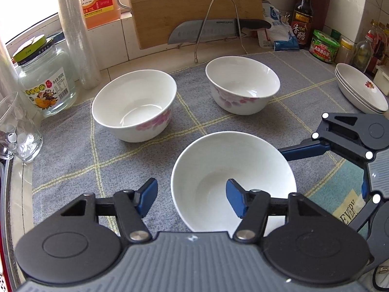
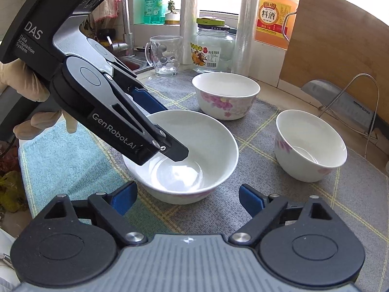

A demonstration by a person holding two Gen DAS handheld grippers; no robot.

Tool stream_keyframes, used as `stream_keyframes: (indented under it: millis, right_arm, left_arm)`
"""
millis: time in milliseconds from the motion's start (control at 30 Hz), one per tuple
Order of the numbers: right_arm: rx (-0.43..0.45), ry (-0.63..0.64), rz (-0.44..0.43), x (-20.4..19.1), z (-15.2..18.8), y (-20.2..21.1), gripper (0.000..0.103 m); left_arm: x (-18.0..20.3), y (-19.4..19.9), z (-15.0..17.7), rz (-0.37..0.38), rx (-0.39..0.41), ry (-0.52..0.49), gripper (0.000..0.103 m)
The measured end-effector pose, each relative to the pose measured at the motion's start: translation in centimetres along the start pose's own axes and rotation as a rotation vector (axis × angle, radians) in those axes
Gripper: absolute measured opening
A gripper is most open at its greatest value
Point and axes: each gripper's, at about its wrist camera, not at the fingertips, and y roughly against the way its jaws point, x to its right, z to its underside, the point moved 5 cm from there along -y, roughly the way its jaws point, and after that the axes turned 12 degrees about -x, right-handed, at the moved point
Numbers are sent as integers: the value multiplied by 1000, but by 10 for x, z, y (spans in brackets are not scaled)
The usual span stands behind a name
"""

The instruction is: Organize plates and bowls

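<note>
Three white bowls with pink flowers stand on a grey checked mat (image 1: 73, 146). The nearest bowl (image 1: 233, 170) (image 2: 194, 150) is straddled at its rim by my open left gripper (image 1: 192, 198): one finger (image 2: 170, 149) is inside it, the other outside on its left. Two more bowls stand farther back, one left (image 1: 133, 104) (image 2: 226, 97), one right (image 1: 243, 85) (image 2: 311, 146). A stack of white plates (image 1: 362, 90) sits at the far right. My right gripper (image 2: 187, 198) (image 1: 323, 150) is open and empty, just beside the nearest bowl.
A glass jar (image 1: 46, 82), a glass mug (image 1: 17, 131), a plastic-wrap roll (image 1: 77, 31), a cutting board (image 1: 194, 7), a knife on a wire rack (image 1: 214, 30) and sauce bottles (image 1: 302, 12) line the counter's back. A sink with faucet (image 2: 126, 24) lies beyond the mat.
</note>
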Motion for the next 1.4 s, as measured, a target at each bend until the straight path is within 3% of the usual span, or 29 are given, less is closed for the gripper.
stream_keyframes:
  millis: [300, 933, 1400]
  right_arm:
    - [3, 21, -10, -2, -2, -2, 83]
    - [-1, 23, 3, -3, -1, 9, 81]
    - [0, -20, 74, 22, 25, 46, 81]
  left_arm:
    - [5, -1, -2, 38, -7, -30, 51]
    - [15, 5, -3, 45, 0, -65, 51]
    - [61, 5, -25, 92, 28, -136, 51]
